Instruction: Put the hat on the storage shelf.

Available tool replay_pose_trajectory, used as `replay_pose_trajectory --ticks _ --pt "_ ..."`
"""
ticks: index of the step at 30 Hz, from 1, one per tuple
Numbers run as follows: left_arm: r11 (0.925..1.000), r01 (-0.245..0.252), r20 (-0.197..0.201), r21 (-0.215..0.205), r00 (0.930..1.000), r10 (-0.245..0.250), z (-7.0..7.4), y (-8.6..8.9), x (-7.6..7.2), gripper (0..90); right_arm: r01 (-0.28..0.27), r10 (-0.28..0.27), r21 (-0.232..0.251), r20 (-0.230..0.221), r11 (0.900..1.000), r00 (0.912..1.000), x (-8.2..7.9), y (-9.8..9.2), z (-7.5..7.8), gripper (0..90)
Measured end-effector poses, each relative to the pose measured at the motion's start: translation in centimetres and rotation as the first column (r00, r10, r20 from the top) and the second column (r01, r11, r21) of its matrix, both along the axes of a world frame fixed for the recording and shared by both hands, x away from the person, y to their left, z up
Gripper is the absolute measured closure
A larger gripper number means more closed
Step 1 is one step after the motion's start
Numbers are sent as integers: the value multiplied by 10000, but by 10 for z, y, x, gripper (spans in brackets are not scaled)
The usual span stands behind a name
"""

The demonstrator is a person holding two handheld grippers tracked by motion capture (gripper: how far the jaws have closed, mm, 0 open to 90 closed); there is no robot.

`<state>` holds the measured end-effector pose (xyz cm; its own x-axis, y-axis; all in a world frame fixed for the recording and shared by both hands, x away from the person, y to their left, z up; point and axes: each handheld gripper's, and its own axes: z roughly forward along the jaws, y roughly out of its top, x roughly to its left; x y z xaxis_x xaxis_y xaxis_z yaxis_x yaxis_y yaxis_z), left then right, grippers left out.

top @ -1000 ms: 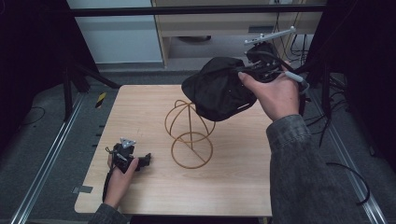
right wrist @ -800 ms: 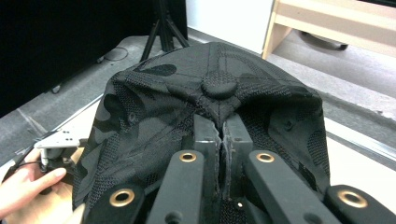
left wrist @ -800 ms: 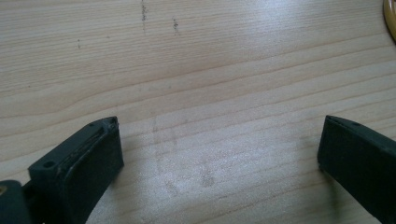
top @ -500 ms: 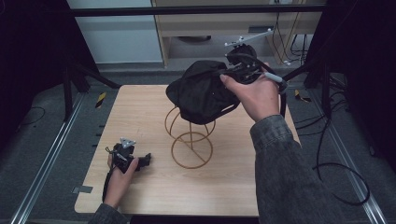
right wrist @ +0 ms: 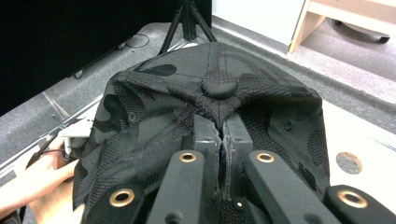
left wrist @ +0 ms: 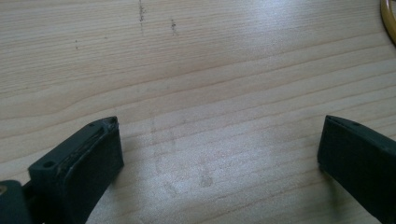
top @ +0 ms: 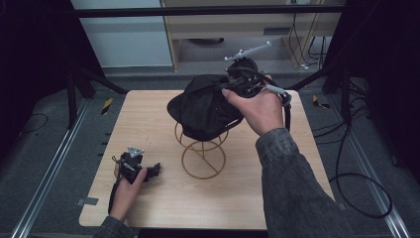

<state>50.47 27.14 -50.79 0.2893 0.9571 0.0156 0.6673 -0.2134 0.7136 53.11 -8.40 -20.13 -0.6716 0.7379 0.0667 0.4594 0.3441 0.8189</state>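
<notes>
Right gripper [top: 233,89] is pinching the black cap [top: 203,106] over the wire stand [top: 203,158]; left gripper [top: 148,171], jaws spread, is resting at 8 o'clock.

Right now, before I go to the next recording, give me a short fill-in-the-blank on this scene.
1. The right claw is shut on a black ____.
2. The cap hangs over a gold wire ____.
3. The left claw rests on the table with its jaws ____.

Missing words: cap; stand; open
</notes>
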Motion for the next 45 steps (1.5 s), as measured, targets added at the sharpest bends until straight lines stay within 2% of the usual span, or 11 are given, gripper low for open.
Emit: replay_pose_trajectory --ticks 8,18,31,39,42,45 --pt "10000 3 1 1 10000 -3 0 0 0 0 -110 108 -122 -119 9999 9999 -2 3 -5 872" --pt "10000 6 -2 4 10000 -6 0 0 0 0 -287 271 -452 -367 9986 9990 -4 8 -20 872" --pt "10000 4 -2 2 10000 -4 0 0 0 0 -441 394 -803 -591 9958 9975 -7 15 -31 872" --pt "10000 16 2 1 10000 -16 0 0 0 0 -547 497 -1022 -513 9933 9974 -8 19 -33 872" --pt "10000 15 2 -1 10000 -15 0 0 0 0 -600 520 -1219 -680 9907 9963 -9 21 -37 871" --pt "10000 15 1 0 10000 -15 0 0 0 0 -600 522 -1204 -672 9909 9964 -9 22 -39 871"
